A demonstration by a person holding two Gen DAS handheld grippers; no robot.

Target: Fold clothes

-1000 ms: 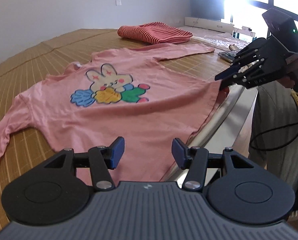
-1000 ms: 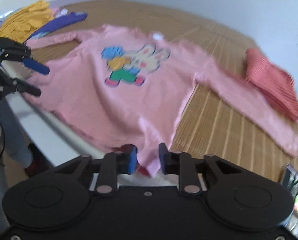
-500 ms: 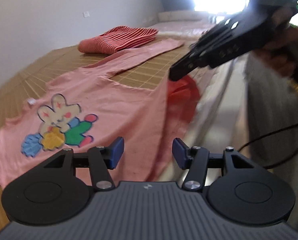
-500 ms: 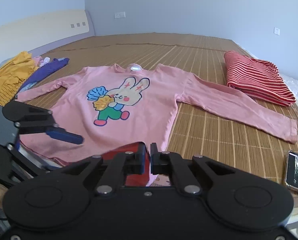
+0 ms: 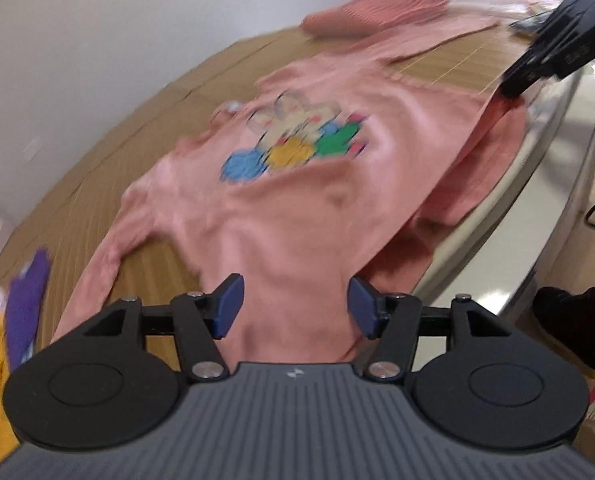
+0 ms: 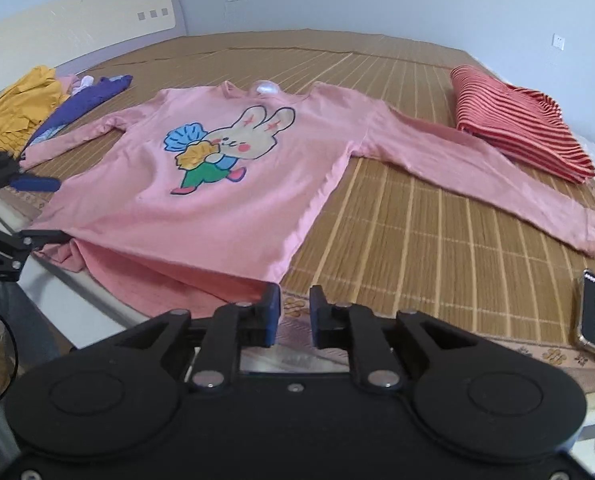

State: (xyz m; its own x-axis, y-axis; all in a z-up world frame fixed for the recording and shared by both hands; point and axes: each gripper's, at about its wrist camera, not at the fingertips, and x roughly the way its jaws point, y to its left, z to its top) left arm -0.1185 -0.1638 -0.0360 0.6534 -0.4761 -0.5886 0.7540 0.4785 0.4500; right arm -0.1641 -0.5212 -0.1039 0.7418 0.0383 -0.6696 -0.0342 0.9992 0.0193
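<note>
Pink shirt (image 6: 233,184) just ahead of both grippers, hem seemingly unclamped.

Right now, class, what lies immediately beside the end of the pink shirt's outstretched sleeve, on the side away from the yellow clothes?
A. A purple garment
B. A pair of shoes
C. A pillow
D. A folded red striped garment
D: in the right wrist view the folded red striped garment lies on the bamboo mat just beyond that sleeve of the pink shirt.
</note>
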